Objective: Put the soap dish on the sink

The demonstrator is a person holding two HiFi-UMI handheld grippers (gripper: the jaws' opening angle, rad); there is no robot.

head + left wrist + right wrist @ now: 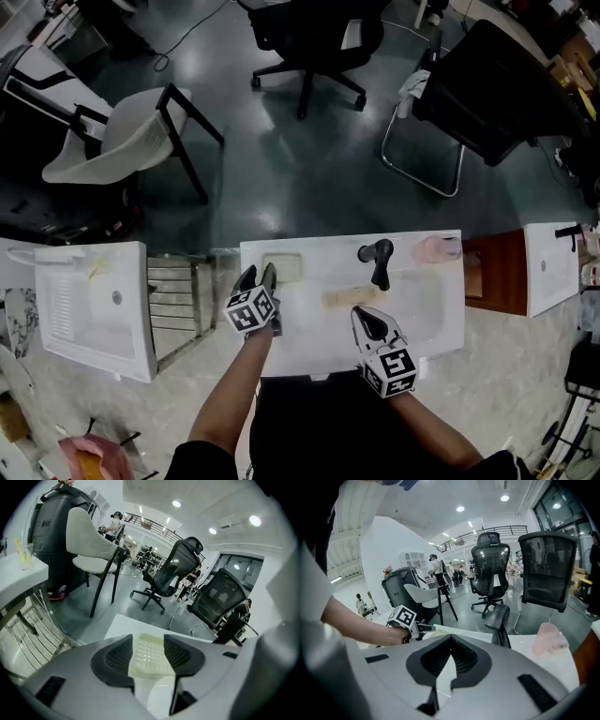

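The soap dish (283, 267) lies flat on the back left corner of the white sink (309, 349), left of the black faucet (379, 259). The left gripper (257, 279) is wide open. Its view shows the dish between the jaws, with neither pad pressing on it. The right gripper (367, 319) is closed and empty, held over the basin's front edge.

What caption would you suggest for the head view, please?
The left gripper, jaws open, by the soap dish set on the white sink.
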